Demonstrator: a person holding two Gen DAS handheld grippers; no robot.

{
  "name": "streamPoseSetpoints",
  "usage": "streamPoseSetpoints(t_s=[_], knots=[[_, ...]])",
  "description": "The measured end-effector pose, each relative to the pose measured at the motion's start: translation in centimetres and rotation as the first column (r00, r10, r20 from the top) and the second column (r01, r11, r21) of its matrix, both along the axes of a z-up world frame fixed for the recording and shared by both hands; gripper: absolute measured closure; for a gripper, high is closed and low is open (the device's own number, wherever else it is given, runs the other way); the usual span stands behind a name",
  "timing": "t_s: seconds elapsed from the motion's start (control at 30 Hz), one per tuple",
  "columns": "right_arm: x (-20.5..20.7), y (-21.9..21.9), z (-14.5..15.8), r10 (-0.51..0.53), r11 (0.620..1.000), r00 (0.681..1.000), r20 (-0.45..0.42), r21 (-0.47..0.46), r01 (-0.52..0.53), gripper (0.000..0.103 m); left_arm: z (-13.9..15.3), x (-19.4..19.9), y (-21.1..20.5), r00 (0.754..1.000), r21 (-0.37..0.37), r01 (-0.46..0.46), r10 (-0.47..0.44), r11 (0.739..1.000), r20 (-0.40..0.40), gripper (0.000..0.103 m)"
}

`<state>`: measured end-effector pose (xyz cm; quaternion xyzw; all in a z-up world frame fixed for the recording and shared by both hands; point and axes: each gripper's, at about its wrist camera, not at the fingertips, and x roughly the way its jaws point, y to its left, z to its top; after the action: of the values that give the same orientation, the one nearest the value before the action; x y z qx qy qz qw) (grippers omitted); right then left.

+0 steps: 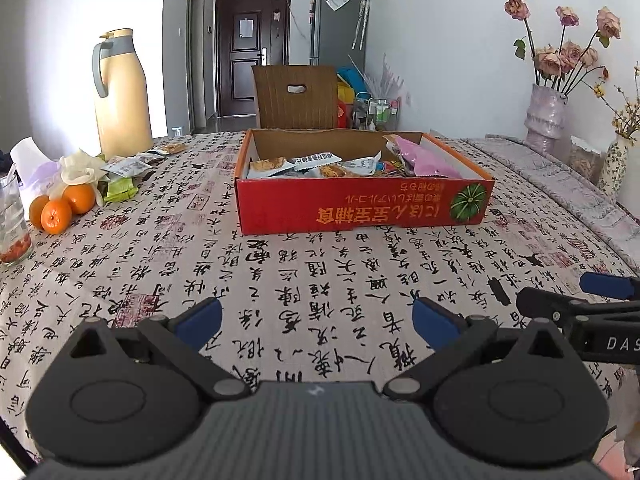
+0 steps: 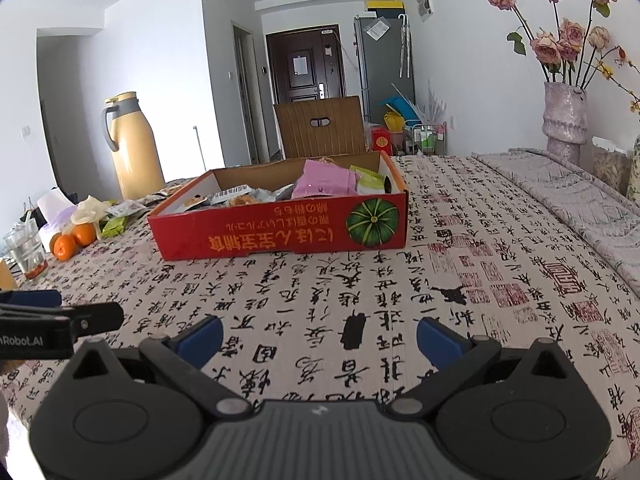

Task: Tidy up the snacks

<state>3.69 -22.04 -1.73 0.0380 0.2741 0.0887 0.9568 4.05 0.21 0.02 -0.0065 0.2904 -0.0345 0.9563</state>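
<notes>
red snack box (image 2: 280,228): showing upside-down orange and yellow characters beside a green pumpkin picture, not legible | left gripper (image 2: 60,320) body: showing "nRobot.AI", cut off at the frame edge | right gripper (image 1: 600,300) body: showing "DAS", cut off | tablecloth (image 1: 320,280): carrying black calligraphy and red seal stamps, unreadable

Right gripper (image 2: 318,340): blue-padded fingers spread wide, nothing between them, over the tablecloth (image 2: 400,320).
Left gripper (image 2: 60,316): only part shows at the left edge; its state cannot be told.
Red box (image 2: 280,232): on the table ahead, open-topped, holding snack packets, a pink packet (image 2: 324,184) among them.
Loose snacks (image 2: 116,224): left of the box, beside oranges (image 2: 74,240).
Yellow jug (image 2: 134,148): behind them.
Vase of roses (image 2: 564,120): far right.
</notes>
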Motion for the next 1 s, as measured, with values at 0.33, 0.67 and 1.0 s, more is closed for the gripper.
streamPoseSetpoints(t_s=[0.33,0.67,1.0], knots=[[-0.8,0.1,0.1,0.006,1.000,1.000,0.002,-0.007,-0.006,0.000,0.2,-0.9,-0.1,1.000,0.002,0.002,-0.002,1.000,0.012,0.000],[-0.9,0.2,0.2,0.008,1.000,1.000,0.005,-0.009,-0.008,0.000,0.3,-1.2,-0.2,1.000,-0.002,0.006,-0.006,1.000,0.018,0.000],[-1.0,0.1,0.2,0.008,1.000,1.000,0.003,-0.010,-0.008,0.000,0.3,-1.1,-0.2,1.000,-0.003,0.009,-0.009,1.000,0.019,0.000]])
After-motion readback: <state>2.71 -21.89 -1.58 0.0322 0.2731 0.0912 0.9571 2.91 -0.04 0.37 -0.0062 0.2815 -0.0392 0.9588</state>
